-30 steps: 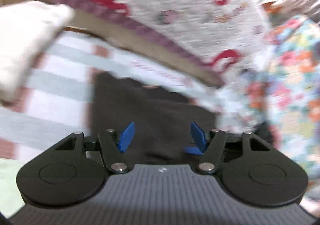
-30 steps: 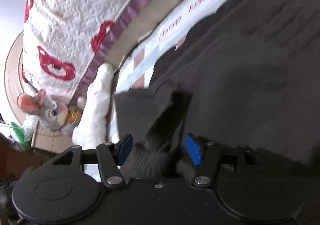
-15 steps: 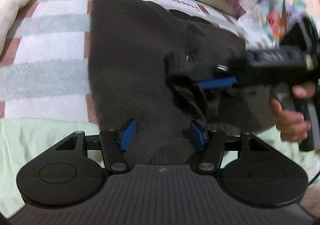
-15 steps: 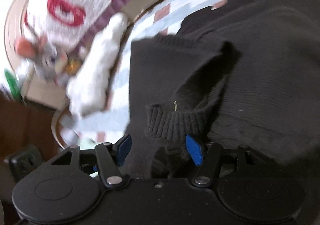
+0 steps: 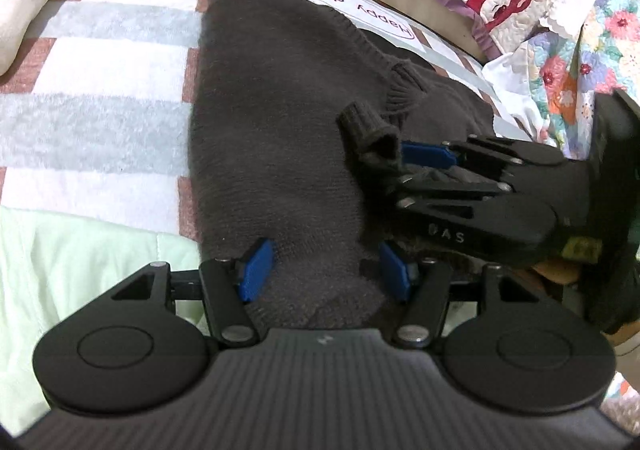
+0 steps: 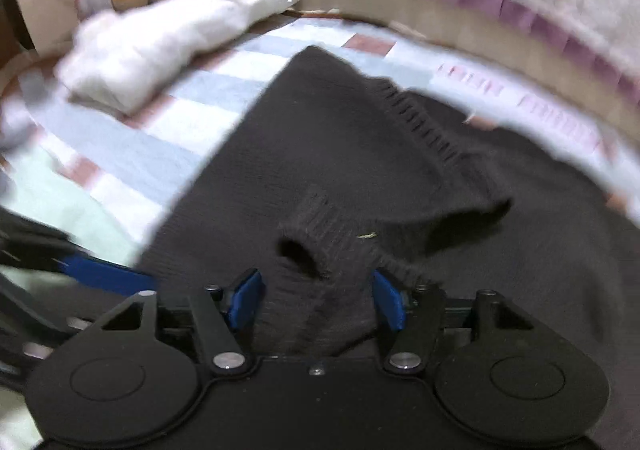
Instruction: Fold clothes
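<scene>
Gathering a dark knit sweater on the bed

Lying on the striped blanket [image 5: 100, 98], the dark sweater [image 5: 272, 130] is bunching between both tools. The right hand-held gripper [image 6: 316, 300] is closing its jaws around the ribbed cuff [image 6: 316, 226]. The left hand-held gripper [image 5: 324, 270] is standing half open astride the hem, pads not pressing.

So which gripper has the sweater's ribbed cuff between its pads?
The right gripper: the cuff sits between its closing pads. The left gripper only straddles the sweater's plain edge.
</scene>
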Tool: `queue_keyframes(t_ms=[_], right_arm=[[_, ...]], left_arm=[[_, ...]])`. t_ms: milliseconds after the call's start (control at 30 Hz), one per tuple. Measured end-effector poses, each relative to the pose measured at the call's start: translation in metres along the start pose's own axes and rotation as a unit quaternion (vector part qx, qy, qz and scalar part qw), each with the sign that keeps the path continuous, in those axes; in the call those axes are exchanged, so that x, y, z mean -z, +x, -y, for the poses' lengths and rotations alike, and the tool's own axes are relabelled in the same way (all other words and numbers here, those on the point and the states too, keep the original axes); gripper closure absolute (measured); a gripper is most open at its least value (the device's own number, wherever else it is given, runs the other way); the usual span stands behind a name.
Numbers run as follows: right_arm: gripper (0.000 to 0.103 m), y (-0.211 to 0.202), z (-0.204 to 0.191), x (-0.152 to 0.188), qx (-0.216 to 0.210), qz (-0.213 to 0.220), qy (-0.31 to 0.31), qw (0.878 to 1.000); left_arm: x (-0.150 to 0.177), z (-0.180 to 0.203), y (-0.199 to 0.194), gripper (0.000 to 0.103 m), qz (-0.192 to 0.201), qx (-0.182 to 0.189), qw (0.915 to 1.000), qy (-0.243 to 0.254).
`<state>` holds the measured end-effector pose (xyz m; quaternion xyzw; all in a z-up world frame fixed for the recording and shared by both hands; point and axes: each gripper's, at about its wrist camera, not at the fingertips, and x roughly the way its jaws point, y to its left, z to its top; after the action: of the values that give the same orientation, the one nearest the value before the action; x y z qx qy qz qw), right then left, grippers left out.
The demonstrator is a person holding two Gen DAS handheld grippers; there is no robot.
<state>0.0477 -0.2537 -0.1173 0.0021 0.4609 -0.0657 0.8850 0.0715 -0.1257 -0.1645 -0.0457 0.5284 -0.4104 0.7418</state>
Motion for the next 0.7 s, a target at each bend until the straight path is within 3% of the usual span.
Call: queue_keyframes(t_ms=[67, 133, 233, 367, 467, 533, 633, 700], right_arm=[[0.087, -0.011, -0.002, 0.007, 0.026, 0.021, -0.030, 0.999], [0.090, -0.028, 0.007, 0.014, 0.037, 0.041, -0.017, 0.998], [0.091, -0.046, 0.041, 0.027, 0.038, 0.034, 0.067, 0.996], [0.084, -0.053, 0.087, 0.054, 0.022, 0.003, 0.189, 0.982], [0.084, -0.047, 0.096, 0.059, 0.077, -0.019, 0.187, 0.979], [0.083, -0.054, 0.104, 0.054, 0.085, -0.004, 0.198, 0.976], [0.073, -0.065, 0.115, 0.027, 0.038, 0.029, 0.218, 0.975], [0.056, -0.063, 0.114, 0.000, -0.015, 0.025, 0.206, 0.978]], left_arm=[[0.000, -0.001, 0.000, 0.044, 0.001, 0.003, 1.0000, -0.006], [0.000, -0.003, -0.001, 0.044, 0.002, 0.006, 0.9999, -0.012], [-0.002, -0.004, 0.000, 0.044, 0.001, 0.014, 0.9997, -0.019], [-0.003, 0.000, 0.003, 0.044, -0.003, 0.005, 0.9999, -0.012], [-0.004, -0.001, -0.001, 0.044, 0.001, 0.006, 0.9999, -0.015], [-0.008, -0.006, -0.010, 0.044, 0.017, 0.020, 0.9992, -0.029], [-0.018, -0.021, -0.032, 0.041, 0.065, 0.022, 0.9961, -0.056], [-0.025, -0.035, -0.041, 0.041, 0.092, -0.008, 0.9933, -0.069]])
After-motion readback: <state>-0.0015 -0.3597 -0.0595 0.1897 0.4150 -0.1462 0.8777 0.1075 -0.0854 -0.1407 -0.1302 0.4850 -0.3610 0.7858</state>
